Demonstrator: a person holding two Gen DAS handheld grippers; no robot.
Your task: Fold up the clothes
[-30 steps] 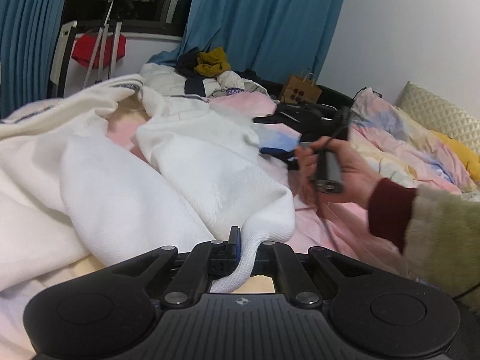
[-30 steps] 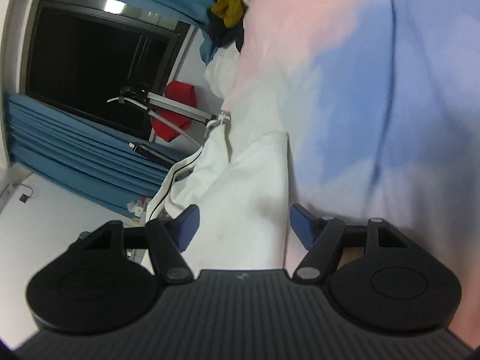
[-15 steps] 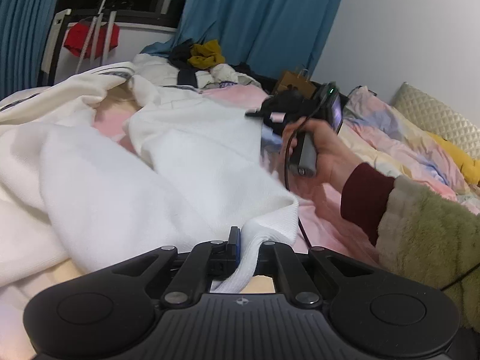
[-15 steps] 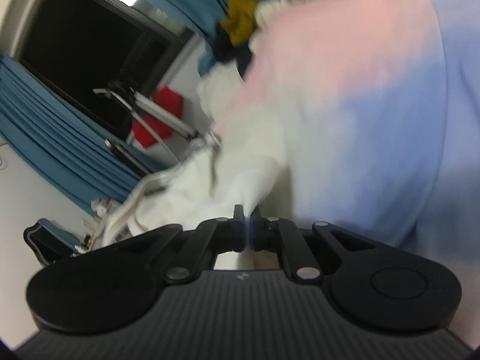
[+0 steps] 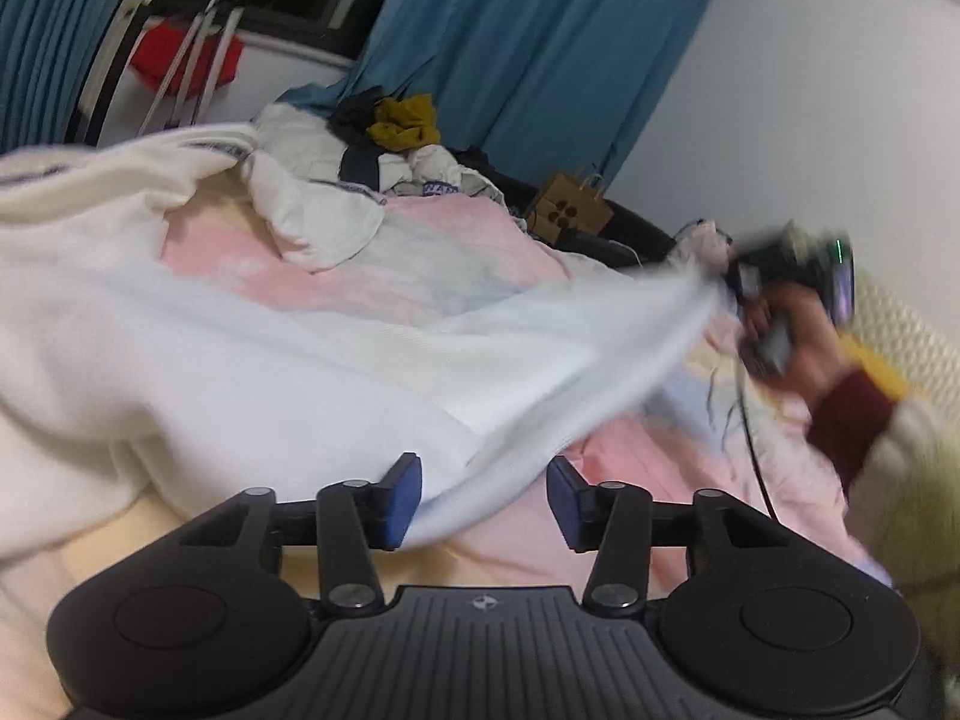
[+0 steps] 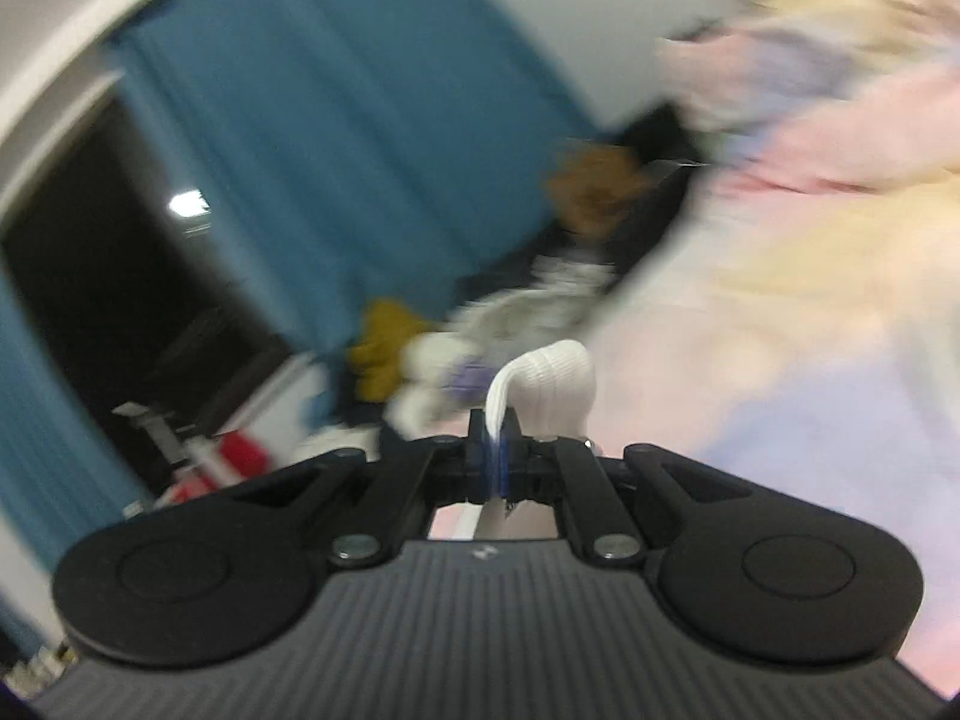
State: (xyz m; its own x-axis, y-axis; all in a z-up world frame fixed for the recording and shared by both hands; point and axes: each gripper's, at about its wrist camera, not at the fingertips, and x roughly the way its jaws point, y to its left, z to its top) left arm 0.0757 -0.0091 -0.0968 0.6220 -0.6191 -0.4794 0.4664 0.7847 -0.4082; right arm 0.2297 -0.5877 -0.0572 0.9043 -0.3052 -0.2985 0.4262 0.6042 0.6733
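Note:
A white knit garment lies spread over the pink bedding. My left gripper is open, and a stretched edge of the garment runs between its blue pads without being clamped. My right gripper is shut on a white ribbed cuff of the garment. In the left wrist view the right gripper is at the right, held in a hand, and pulls the blurred cloth taut toward itself.
A heap of other clothes lies at the far end of the bed under blue curtains. A brown paper bag stands beside it. A drying rack with a red item stands by the window. Pale pillows lie at right.
My left gripper has opened and let go of the garment's hem. My right gripper, which shut on the cuff half a second ago, has swung right and pulled the cloth taut.

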